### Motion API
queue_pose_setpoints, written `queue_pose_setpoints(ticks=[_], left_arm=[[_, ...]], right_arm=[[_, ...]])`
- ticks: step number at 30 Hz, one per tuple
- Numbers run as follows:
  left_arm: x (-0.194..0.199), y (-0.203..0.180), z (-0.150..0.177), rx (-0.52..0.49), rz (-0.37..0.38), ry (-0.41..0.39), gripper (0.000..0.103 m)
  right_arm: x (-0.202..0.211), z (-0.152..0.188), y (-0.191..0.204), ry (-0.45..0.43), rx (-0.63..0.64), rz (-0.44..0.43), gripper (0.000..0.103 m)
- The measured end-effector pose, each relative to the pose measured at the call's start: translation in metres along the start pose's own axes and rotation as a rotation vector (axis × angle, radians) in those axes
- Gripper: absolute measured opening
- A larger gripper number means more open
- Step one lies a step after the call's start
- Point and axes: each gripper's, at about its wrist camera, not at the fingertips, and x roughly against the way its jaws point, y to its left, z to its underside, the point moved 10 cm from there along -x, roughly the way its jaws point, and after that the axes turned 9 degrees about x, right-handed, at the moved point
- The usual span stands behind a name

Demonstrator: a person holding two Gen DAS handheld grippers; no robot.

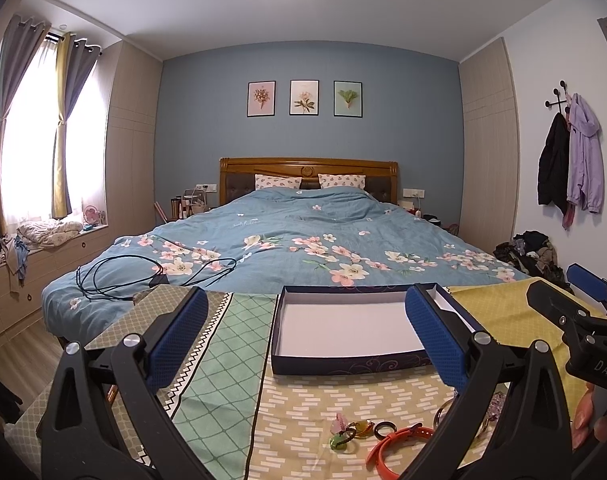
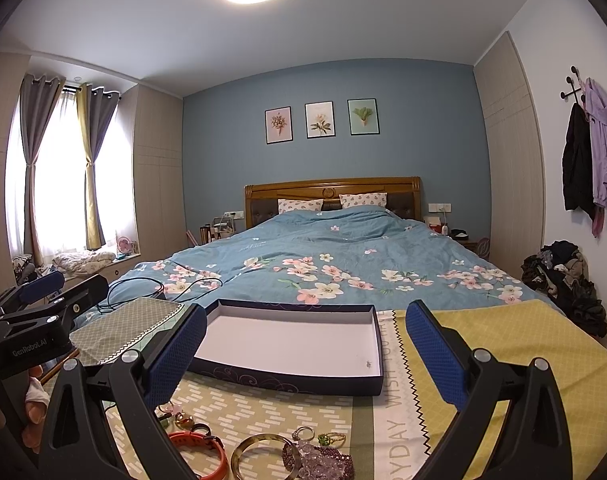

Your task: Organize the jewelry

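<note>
A small speck inside the box and purple beads are shown only by the right wrist view. Both the left gripper and right gripper are held wide apart, empty, with the jewelry lying below them, just in front of the box

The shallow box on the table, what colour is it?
The box is dark navy outside with swirl patterns, white inside; clearest in the right wrist view.

Both wrist views look low across the box toward the bed.

Navy box with white inside, orange band, blue floral bedspread, yellow-green patterned cloth
</note>
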Motion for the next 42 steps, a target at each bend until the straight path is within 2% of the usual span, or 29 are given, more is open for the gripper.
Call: queue_pose_setpoints(ticks=[15, 21, 26, 28, 30, 32, 38, 42], left_arm=[[-0.006, 0.001, 0.009, -0.021, -0.001, 0.045, 0.097], [-0.017, 0.004, 0.025, -0.038, 0.002, 0.118, 0.097], [-0.030, -0.001, 0.050, -0.086, 0.031, 0.222, 0.097], [-0.032, -0.004, 0.062, -0.110, 0.054, 0.266, 0.097], [-0.034, -0.008, 0.073, -0.129, 0.077, 0.300, 0.095], [-0.035, -0.013, 0.086, -0.138, 0.113, 0.342, 0.092], [-0.031, -0.027, 0.121, -0.166, 0.197, 0.458, 0.073], [-0.029, -0.031, 0.139, -0.155, 0.241, 0.529, 0.067]], right_arm=[[-0.008, 0.010, -0.008, 0.062, -0.015, -0.027, 0.096], [-0.020, 0.032, -0.011, 0.173, 0.001, -0.055, 0.096], [-0.028, 0.061, -0.004, 0.289, 0.036, -0.103, 0.095], [-0.030, 0.072, 0.002, 0.337, 0.052, -0.140, 0.092], [-0.032, 0.081, 0.007, 0.372, 0.060, -0.172, 0.082], [-0.033, 0.092, 0.013, 0.412, 0.065, -0.209, 0.076], [-0.031, 0.106, 0.022, 0.473, 0.063, -0.275, 0.058], [-0.029, 0.107, 0.031, 0.492, 0.064, -0.331, 0.036]])
